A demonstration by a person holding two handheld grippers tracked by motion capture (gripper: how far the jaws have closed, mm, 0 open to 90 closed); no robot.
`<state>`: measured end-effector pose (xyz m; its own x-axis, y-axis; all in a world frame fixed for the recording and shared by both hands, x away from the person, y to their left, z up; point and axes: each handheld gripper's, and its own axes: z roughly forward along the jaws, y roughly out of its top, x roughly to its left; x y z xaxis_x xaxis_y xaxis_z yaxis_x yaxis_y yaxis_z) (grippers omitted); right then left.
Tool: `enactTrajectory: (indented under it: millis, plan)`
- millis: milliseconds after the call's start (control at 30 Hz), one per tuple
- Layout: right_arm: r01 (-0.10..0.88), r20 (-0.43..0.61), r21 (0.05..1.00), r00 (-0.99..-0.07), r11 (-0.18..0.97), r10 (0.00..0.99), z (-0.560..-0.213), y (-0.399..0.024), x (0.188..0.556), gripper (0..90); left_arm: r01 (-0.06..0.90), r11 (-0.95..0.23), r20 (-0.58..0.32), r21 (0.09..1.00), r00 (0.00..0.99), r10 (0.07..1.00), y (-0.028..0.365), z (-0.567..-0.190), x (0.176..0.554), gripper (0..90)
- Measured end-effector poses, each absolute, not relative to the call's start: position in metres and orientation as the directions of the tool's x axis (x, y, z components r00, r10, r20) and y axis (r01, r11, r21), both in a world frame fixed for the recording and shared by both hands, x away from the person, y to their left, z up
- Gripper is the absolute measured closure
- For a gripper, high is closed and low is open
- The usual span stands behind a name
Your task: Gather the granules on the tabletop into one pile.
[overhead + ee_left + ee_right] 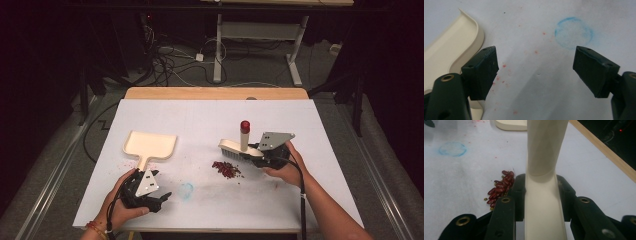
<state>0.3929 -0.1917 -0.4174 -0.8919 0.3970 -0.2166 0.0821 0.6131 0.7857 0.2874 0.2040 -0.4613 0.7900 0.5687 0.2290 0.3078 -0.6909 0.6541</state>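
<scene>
right tool [541, 195] clamps brush [235, 148] | beans [226, 169] beside | table edge [599, 147] near

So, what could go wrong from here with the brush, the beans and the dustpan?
1. The left gripper is open and beside the dustpan, not holding it, so a sweep may push the pan away.
2. The red beans lie in a loose pile apart from the dustpan, so they may scatter.
3. The right gripper clamps the brush by its handle; it might twist.

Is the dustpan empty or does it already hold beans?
Empty, as far as the high view shows: the dustpan has a bare cream tray, while the red beans lie piled on the table beside the brush.
</scene>
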Motion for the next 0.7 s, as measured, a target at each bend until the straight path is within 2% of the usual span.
enactTrajectory:
  millis: [200,300,400,467,600,700]
  plan:
    - [0.162,-0.215,0.798,-0.823,0.581,0.526,-0.426,-0.192,0.369,66.9,0.302,-0.690,0.233,0.658,0.790,0.568,0.204,-0.461,0.286,19.3]
    - [0.237,-0.150,0.825,-0.784,0.513,0.602,-0.432,-0.189,0.358,66.9,0.298,-0.691,0.235,0.658,0.791,0.565,0.204,-0.460,0.285,19.3]
    - [0.253,-0.183,0.827,-0.723,0.501,0.667,-0.435,-0.181,0.345,66.9,0.294,-0.695,0.235,0.656,0.796,0.558,0.202,-0.460,0.285,19.3]
    - [0.270,-0.165,0.832,-0.713,0.484,0.682,-0.436,-0.175,0.340,66.8,0.293,-0.697,0.234,0.655,0.798,0.556,0.201,-0.460,0.285,19.3]
    - [0.252,-0.212,0.823,-0.695,0.509,0.687,-0.436,-0.163,0.334,66.8,0.291,-0.697,0.232,0.655,0.800,0.553,0.200,-0.461,0.286,19.3]
    - [0.256,-0.185,0.831,-0.711,0.494,0.678,-0.436,-0.164,0.336,66.8,0.292,-0.698,0.232,0.654,0.801,0.553,0.201,-0.461,0.287,19.3]
